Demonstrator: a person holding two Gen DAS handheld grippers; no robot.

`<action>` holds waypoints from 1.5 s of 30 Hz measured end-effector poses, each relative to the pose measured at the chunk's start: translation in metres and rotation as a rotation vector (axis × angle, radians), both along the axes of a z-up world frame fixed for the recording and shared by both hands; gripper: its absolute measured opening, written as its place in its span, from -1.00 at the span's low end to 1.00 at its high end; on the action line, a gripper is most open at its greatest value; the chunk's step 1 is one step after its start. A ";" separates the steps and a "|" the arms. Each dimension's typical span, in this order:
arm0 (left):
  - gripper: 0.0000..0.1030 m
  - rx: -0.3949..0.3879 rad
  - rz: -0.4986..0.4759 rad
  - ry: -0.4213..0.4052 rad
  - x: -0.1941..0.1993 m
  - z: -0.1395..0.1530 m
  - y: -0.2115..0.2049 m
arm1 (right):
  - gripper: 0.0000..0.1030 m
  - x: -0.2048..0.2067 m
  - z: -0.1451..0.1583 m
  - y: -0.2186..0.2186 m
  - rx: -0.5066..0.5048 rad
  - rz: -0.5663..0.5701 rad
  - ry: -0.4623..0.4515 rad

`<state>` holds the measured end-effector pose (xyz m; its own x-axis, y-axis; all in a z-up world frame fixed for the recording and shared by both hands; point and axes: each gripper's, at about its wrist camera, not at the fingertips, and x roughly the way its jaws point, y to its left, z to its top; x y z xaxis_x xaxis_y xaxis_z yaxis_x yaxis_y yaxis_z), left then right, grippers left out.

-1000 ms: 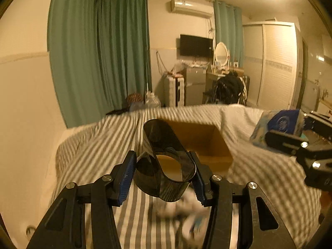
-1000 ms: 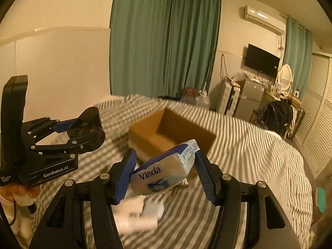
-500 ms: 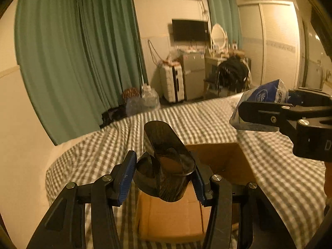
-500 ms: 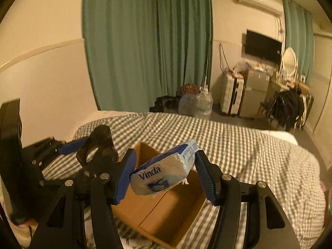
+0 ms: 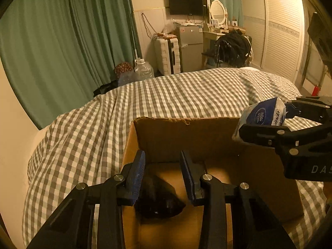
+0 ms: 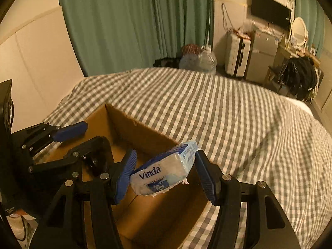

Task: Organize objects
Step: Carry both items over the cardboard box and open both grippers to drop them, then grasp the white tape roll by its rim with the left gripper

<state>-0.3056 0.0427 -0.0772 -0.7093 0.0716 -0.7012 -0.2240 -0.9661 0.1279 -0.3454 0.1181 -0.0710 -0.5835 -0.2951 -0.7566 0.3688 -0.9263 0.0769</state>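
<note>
- The dark cup (image 5: 158, 199) lies on its side on the floor of the cardboard box (image 5: 186, 133), low in the centre of the left wrist frame, below and between the left gripper's blue pads (image 5: 138, 173).
- The left gripper (image 5: 162, 174) hangs over the box's opening with its 2 fingers spread apart and nothing between them; the cup sits beneath them, and whether it touches either pad cannot be told.
- The Vinda tissue pack (image 6: 166, 169), blue and white, is pinched at its 2 ends by the right gripper (image 6: 165, 173), tilted with its right end higher, in the lower centre of the right wrist frame.
- In that view the pack hangs above the box's open top, near the box's right side.
- The box rests on a grey and white checked bedspread (image 6: 228, 108).
- Green curtains (image 5: 62, 37) fill the upper left of the left wrist frame; a dark TV (image 5: 187, 3) hangs at the upper centre.
</note>
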 end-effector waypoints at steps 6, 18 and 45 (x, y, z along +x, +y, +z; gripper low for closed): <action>0.02 0.022 0.008 0.008 0.010 0.013 -0.010 | 0.57 0.003 -0.004 0.006 -0.039 0.003 -0.015; 0.92 0.053 0.072 0.143 0.097 0.090 -0.048 | 0.76 0.094 0.091 0.017 -0.109 -0.052 0.160; 0.95 0.126 0.089 0.032 0.272 0.026 -0.031 | 0.80 0.290 0.036 0.016 0.102 -0.023 0.127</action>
